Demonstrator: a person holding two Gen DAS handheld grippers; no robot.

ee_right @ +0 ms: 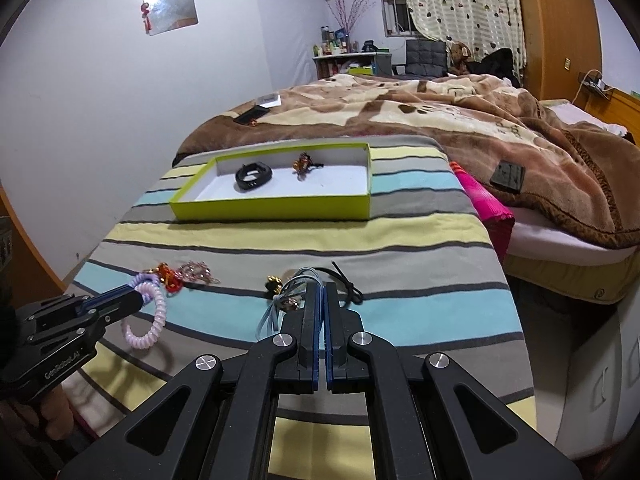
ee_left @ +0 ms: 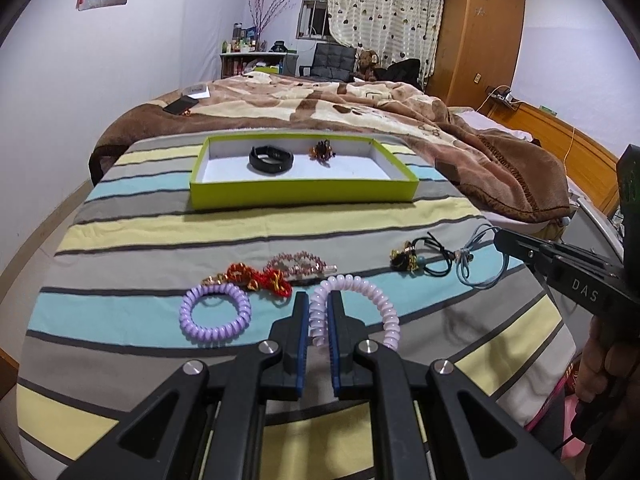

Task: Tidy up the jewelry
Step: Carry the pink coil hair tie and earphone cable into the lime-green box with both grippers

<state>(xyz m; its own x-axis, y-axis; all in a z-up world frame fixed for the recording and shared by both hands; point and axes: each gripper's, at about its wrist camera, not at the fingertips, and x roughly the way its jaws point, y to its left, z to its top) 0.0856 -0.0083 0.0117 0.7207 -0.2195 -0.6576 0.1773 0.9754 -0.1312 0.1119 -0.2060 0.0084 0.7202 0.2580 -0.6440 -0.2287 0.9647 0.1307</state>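
My left gripper is shut on a pale pink coil bracelet, seen also in the right wrist view. My right gripper is shut on a light blue cord hair tie, which shows in the left wrist view. A green tray stands farther back and holds a black band and an orange-black bead piece. On the striped cloth lie a purple coil bracelet, a red-gold knot ornament, a pink bead clip and a black tie with gold charm.
The striped cloth covers a raised surface that drops off at the left and right. A bed with a brown blanket lies behind the tray. A phone and a white box rest on the blanket.
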